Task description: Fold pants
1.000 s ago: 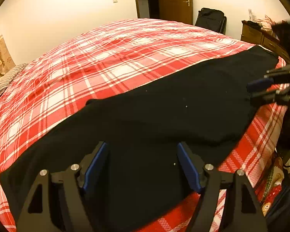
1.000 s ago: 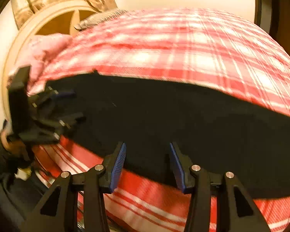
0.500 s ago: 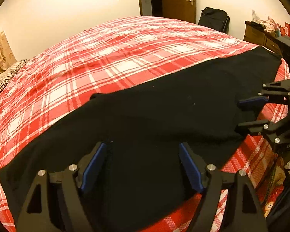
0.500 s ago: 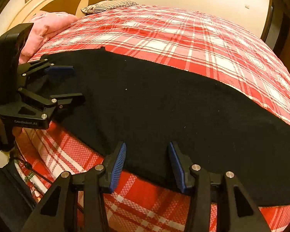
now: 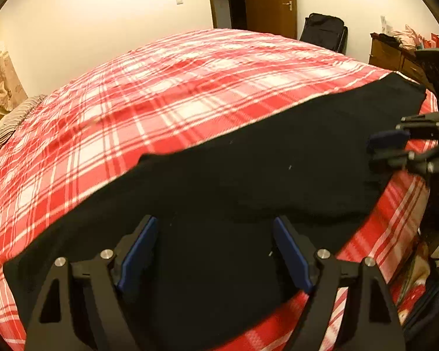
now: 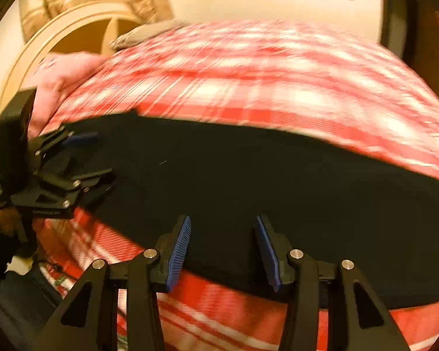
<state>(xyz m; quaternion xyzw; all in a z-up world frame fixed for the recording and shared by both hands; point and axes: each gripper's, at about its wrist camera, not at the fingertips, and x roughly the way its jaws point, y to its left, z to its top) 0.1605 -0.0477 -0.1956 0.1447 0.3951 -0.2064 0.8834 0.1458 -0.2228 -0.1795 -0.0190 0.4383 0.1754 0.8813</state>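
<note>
Black pants (image 5: 248, 181) lie flat along the near edge of a bed with a red-and-white plaid cover (image 5: 161, 96). My left gripper (image 5: 216, 248) is open, its blue pads hovering over one end of the pants. My right gripper (image 6: 222, 248) is open over the pants' (image 6: 263, 181) near edge. Each gripper shows in the other's view: the right one (image 5: 389, 152) at the pants' right end, the left one (image 6: 87, 158) at the left end. Neither holds cloth.
A headboard (image 6: 73, 35) and pink pillow (image 6: 64, 76) are at the bed's head. A wooden door (image 5: 269, 0), a black bag (image 5: 325, 32) and a dresser (image 5: 395, 52) stand beyond the bed's foot. The bed's edge drops off just below the pants.
Both grippers have shifted slightly over the pants; the right wrist view is blurred by motion. The pants lie as before and both grippers stay open.
</note>
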